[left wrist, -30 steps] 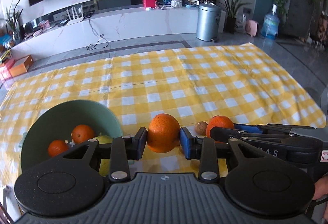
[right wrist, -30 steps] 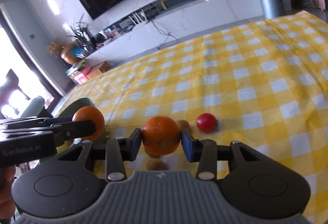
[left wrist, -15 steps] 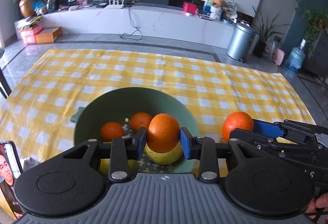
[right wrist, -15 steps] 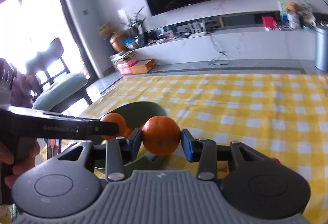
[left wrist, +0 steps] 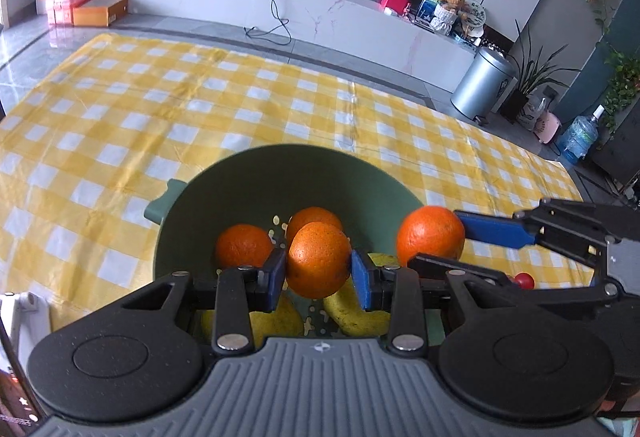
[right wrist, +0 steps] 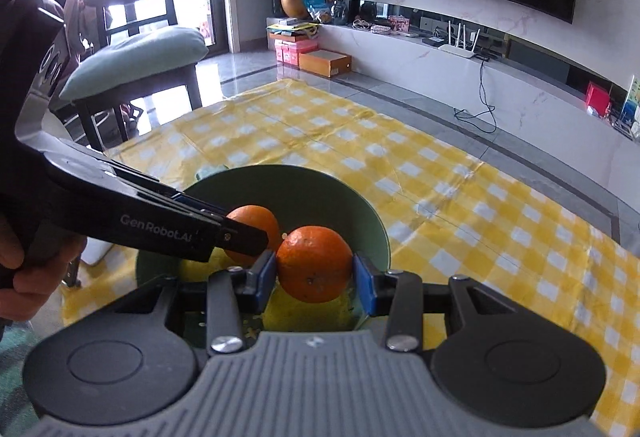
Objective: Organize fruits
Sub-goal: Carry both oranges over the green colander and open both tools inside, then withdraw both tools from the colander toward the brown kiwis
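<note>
Two hand-held grippers hang over a green bowl (left wrist: 372, 177) that sits on a yellow-and-white checked cloth (left wrist: 120, 125) spread on the floor of a living room.

From the left wrist camera, the left gripper (left wrist: 319, 274) is clenched on an orange (left wrist: 318, 264), its blue pads pressing the fruit from the 9 and 3 o'clock sides. The bowl's opening lies directly below and ahead, toward 12 o'clock. Inside it rest two more oranges (left wrist: 244, 245), one at about 10 o'clock of the held fruit and one just behind it, with yellow fruit (left wrist: 352, 311) underneath near 6 o'clock. At 3 o'clock the right gripper (left wrist: 436, 243) comes in from the side with its own orange (left wrist: 430, 235), which seems to sit over the bowl's right rim.

From the right wrist camera, the right gripper (right wrist: 315, 275) is clamped on its orange (right wrist: 314, 263), pads again at 9 and 3 o'clock. The bowl (right wrist: 360, 205) lies ahead and beneath, its far rim at 12 o'clock. The left gripper (right wrist: 256, 233) reaches in from 9 o'clock, held by a hand (right wrist: 28, 277), its orange (right wrist: 256, 219) partly hidden behind the dark finger.

Both fruits are round, with no long axis to line up. The left gripper looks better centred over the bowl; the right is nearer the edge and probably needs to travel a little further inward before letting go.
</note>
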A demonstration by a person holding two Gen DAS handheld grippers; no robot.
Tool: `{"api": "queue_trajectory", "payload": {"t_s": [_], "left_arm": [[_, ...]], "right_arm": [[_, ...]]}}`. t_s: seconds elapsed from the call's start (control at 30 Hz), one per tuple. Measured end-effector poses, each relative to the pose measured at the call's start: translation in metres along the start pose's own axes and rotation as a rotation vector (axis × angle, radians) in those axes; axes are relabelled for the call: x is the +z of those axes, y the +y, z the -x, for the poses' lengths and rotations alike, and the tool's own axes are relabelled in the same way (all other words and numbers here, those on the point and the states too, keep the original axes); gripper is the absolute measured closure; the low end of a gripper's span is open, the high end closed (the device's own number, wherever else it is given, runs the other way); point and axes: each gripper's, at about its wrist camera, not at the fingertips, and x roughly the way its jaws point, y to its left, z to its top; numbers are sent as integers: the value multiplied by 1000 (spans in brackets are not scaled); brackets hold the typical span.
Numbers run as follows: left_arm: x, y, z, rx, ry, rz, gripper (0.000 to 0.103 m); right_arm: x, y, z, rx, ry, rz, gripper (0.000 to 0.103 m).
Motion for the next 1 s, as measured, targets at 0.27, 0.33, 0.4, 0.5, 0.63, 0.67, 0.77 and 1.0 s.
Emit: {"api": "queue_trajectory", "payload": {"t_s": [0.27, 0.33, 0.4, 0.5, 0.63, 0.67, 0.77, 1.0], "left_arm": [[-1, 13, -16, -43, 26, 29, 63], [-1, 15, -18, -31, 34, 24, 63], [-2, 17, -19, -32, 30, 28, 63], [-1, 20, -20, -56, 40, 44, 67], [-2, 19, -21, -55, 41, 36, 67], [-2, 19, -22, -56, 41, 36, 67], [-3, 20, -21, -63, 37, 44, 67], [-5, 15, -14, -52, 7, 16, 63]], "right_arm": [[13, 0, -35, -61, 66, 172, 64], [14, 1, -42, -60, 75, 186, 64], [15, 1, -49, -61, 85, 199, 64], [14, 2, -57, -62, 107, 208, 64], [11, 3, -63, -63, 118, 212, 64], [12, 3, -64, -64, 119, 209, 63], [11, 4, -66, -68, 122, 207, 64], [11, 7, -64, -76, 122, 211, 63]]}}
